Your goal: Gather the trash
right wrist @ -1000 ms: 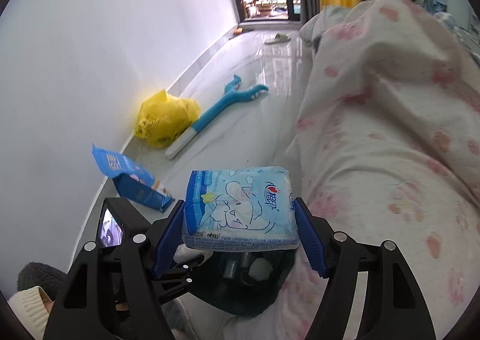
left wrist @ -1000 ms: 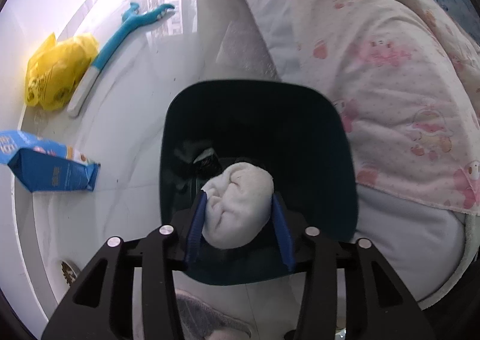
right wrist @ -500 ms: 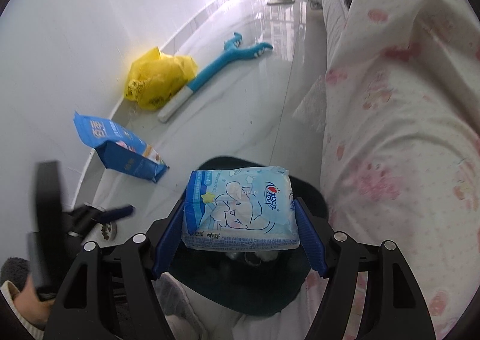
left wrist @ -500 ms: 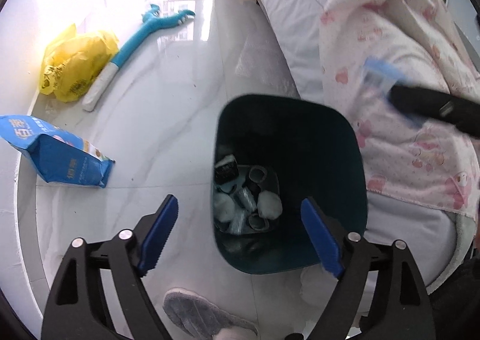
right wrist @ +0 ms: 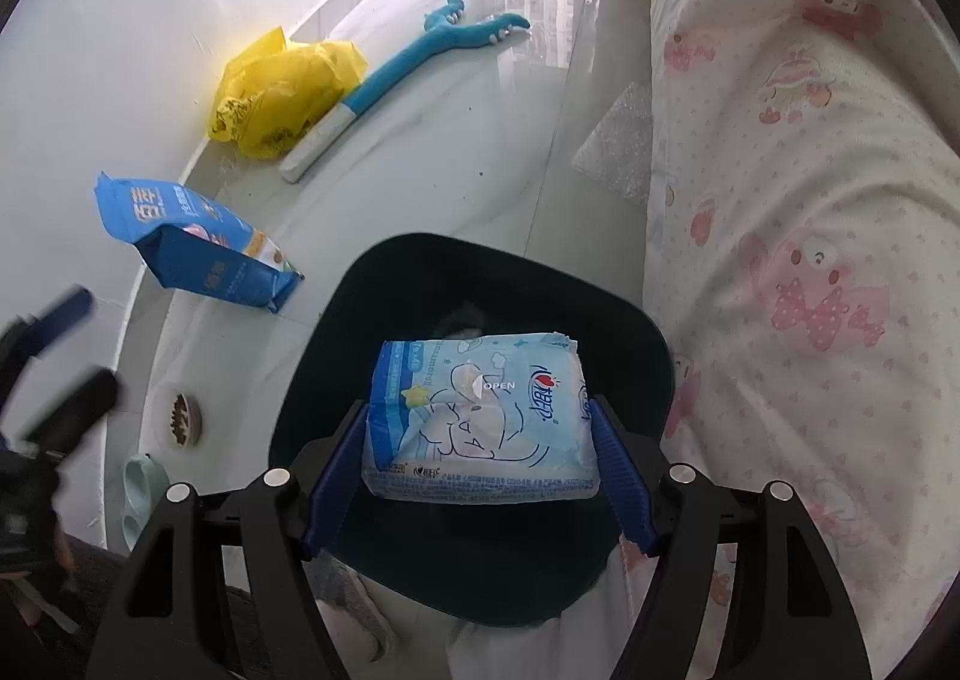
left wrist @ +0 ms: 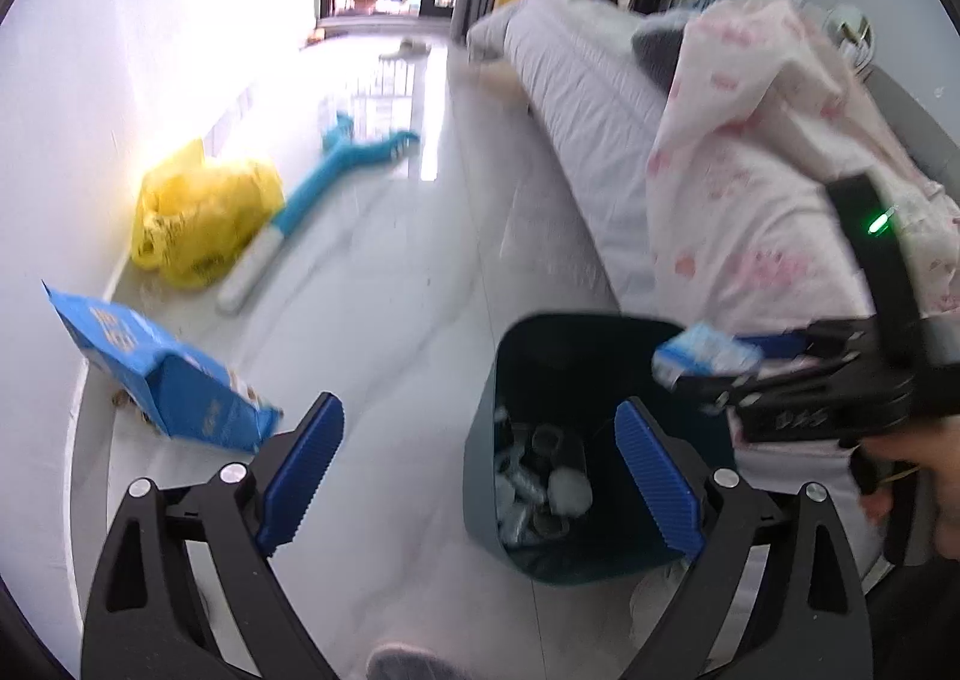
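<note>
My claws wear ribbed blue pads (left wrist: 303,455). The pack (right wrist: 480,419) I grip is pale blue with a white cartoon drawing. The bin (right wrist: 630,332) is dark teal. On the glossy white marbled floor (right wrist: 468,140) lie a yellow bag (right wrist: 282,92), a blue pouch (right wrist: 192,245) and a turquoise-and-white stick (right wrist: 408,68). The blanket (right wrist: 810,200) is cream with pink cartoon prints.

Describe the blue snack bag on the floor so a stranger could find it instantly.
Start at the white wall on the left and follow its base along the pale glossy floor. Between the dark bin and the crumpled yellow plastic bag lies the blue snack bag, tipped on its side. Unlike the long turquoise toy nearby, it is a squat printed pouch.
</note>
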`<state>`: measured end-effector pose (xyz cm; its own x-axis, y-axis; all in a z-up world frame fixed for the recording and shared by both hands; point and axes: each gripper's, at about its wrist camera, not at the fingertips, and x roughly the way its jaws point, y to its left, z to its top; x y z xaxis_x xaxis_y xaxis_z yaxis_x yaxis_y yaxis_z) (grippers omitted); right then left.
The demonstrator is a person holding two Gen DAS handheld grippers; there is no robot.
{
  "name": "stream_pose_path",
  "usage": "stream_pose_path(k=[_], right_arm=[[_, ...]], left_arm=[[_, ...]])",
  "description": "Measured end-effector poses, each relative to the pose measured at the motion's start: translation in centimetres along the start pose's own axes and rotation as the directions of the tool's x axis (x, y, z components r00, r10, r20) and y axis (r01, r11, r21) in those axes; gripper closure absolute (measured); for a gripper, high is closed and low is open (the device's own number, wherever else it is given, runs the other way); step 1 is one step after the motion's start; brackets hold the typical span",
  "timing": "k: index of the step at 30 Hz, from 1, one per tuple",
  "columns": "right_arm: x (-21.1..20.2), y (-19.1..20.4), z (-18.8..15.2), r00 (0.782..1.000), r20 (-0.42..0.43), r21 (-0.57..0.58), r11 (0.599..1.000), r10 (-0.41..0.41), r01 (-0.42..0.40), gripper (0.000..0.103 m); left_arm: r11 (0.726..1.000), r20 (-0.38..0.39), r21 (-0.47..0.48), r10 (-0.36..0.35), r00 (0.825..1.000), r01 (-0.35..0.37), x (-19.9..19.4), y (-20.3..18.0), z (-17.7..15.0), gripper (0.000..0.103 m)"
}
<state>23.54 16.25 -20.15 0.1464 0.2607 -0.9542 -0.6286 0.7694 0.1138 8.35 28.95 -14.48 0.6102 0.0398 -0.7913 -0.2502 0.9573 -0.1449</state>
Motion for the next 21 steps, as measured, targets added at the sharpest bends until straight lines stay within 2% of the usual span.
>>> stream_pose_path(k=[6,10,12,16,21], right_arm=[[1.2,-0.3,-0.6,0.999,-0.037,0.008,1.0,-0.013,0.013,0.03],[2.0,-0.5,-1.3,0.998,-0.051,0.002,1.0,-0.019,0.019,0.029],[2.3,-0.5,-1.6,0.998,-0.056,-0.005,1.0,-0.019,0.018,0.028],[2.6,-0.5,-2.0,0.998,-0.057,-0.016,1.0,-0.023,0.023,0.022],[1.8,-1.1,-2.4,0.999,-0.038,-0.011,1.0,-0.012,0.011,0.017]], left_arm=[[0.999,0.113,0.034,-0.015,0.993,0.011,-3.0,-0.7,1.0,0.009],[0.999,0.19,0.042,-0.009,0.982,0.001,-5.2,-1.3,1.9,0.009],[0.998,0.227,0.055,0.0,0.974,-0.013,-6.2,-2.0,2.3,0.009],[0.99,0.301,0.115,0.049,0.952,-0.087,-8.4,-4.0,3.0,0.008],[0.986,0.369,0.138,0.032,0.929,-0.089,-10.6,-5.9,3.4,0.006]])
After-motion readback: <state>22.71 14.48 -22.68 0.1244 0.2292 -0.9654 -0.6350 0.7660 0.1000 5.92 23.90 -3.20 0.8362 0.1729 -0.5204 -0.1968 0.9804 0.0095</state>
